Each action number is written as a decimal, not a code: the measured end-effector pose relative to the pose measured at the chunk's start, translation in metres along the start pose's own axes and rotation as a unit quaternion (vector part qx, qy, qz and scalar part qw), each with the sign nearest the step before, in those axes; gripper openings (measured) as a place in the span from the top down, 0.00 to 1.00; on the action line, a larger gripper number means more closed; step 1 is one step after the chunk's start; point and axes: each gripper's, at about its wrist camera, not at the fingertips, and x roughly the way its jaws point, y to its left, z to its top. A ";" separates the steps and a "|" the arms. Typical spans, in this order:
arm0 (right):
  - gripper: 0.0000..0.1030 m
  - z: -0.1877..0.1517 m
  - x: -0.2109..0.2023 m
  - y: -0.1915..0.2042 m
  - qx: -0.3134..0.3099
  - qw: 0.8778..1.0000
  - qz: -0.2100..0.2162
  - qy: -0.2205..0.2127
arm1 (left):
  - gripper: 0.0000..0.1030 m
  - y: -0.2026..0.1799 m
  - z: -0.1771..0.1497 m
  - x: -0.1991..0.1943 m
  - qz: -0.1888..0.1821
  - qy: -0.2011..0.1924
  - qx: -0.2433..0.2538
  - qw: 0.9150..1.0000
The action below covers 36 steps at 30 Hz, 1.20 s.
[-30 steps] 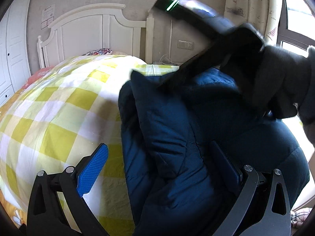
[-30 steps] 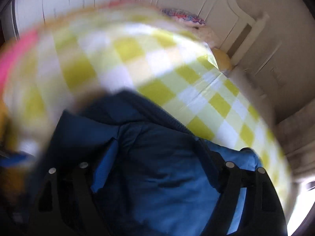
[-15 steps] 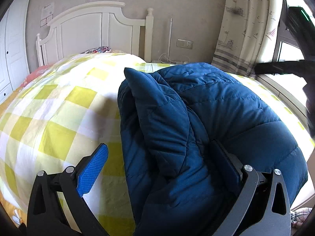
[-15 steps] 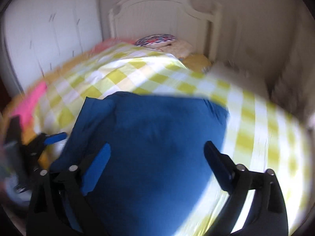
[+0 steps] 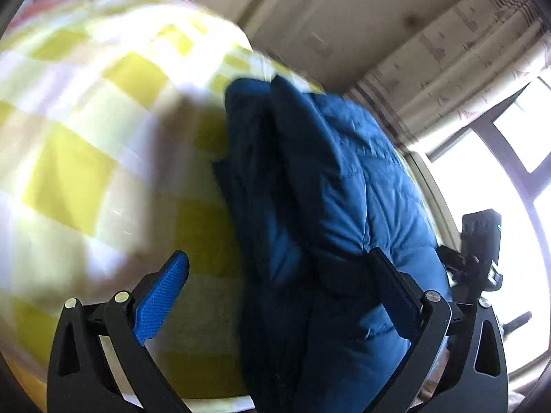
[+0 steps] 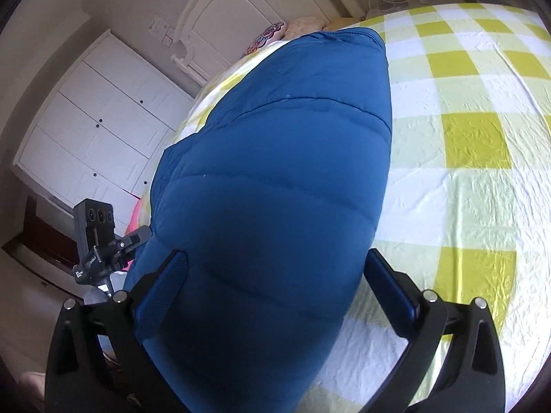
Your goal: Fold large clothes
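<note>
A folded blue puffer jacket (image 5: 330, 206) lies on a bed with a yellow-and-white checked sheet (image 5: 75, 158). It also fills the middle of the right wrist view (image 6: 275, 189). My left gripper (image 5: 275, 285) is open over the jacket's near edge; its left fingertip (image 5: 168, 282) is above the sheet, its right one over the jacket. My right gripper (image 6: 275, 285) is open, its fingers wide on either side of the jacket's near end, holding nothing. The other gripper's body shows at the right of the left wrist view (image 5: 478, 251) and at the left of the right wrist view (image 6: 96, 237).
A white headboard (image 6: 241, 10) and pillows (image 6: 268, 34) stand at the bed's far end. White wardrobe doors (image 6: 96, 127) are to the left. A curtain (image 5: 447, 51) and a bright window (image 5: 499, 186) are beside the bed. Checked sheet (image 6: 465, 137) spreads right of the jacket.
Both cameras have swung and tilted. The right gripper has come down to the jacket's near end, now sharp and close. The left view has rolled and blurred, still over the jacket's edge.
</note>
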 end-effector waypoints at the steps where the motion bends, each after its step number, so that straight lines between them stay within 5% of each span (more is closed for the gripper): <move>1: 0.02 -0.001 0.002 0.002 0.000 1.000 0.000 -0.001 | 0.04 0.002 -0.001 0.006 -0.016 0.013 -0.007 1.000; 9: 0.05 -0.020 0.010 -0.005 0.007 0.999 0.042 -0.014 | 0.07 0.003 -0.008 0.025 -0.093 0.034 -0.024 0.995; 10: 0.08 -0.021 0.009 -0.003 0.001 0.999 0.041 -0.022 | 0.22 0.000 -0.007 0.028 -0.108 0.043 -0.029 0.993; 11: 0.16 -0.024 0.005 0.000 -0.008 0.999 0.033 -0.038 | 0.24 -0.002 -0.006 0.029 -0.134 0.041 -0.050 0.989; 15: 0.35 -0.025 -0.014 0.014 -0.059 0.993 -0.008 -0.106 | 0.43 -0.035 0.005 0.025 -0.124 -0.015 -0.004 0.992; 23: 0.37 0.061 -0.083 0.002 -0.105 0.967 -0.081 -0.217 | 0.44 -0.104 0.094 0.078 -0.179 -0.047 0.014 0.983; 26: 0.34 0.095 -0.078 -0.039 -0.081 0.969 -0.104 -0.209 | 0.44 -0.115 0.123 0.134 -0.151 -0.042 0.001 0.988; 28: 0.26 0.110 -0.055 -0.077 -0.040 0.970 -0.177 -0.159 | 0.42 -0.110 0.128 0.176 -0.091 -0.009 -0.028 0.995; 29: 0.18 0.113 -0.046 -0.095 -0.018 0.969 -0.204 -0.137 | 0.32 -0.106 0.123 0.193 -0.074 0.003 -0.041 0.996; 30: 0.10 0.110 -0.047 -0.105 0.010 0.967 -0.202 -0.154 | 0.27 -0.104 0.117 0.197 -0.091 -0.005 -0.054 0.994; 33: 0.06 0.101 -0.055 -0.106 0.039 0.969 -0.180 -0.165 | 0.27 -0.104 0.107 0.187 -0.084 -0.016 -0.056 0.995; 36: 0.06 0.085 -0.078 -0.082 0.010 0.962 -0.200 -0.184 | 0.27 -0.131 0.099 0.144 -0.025 -0.063 0.015 0.998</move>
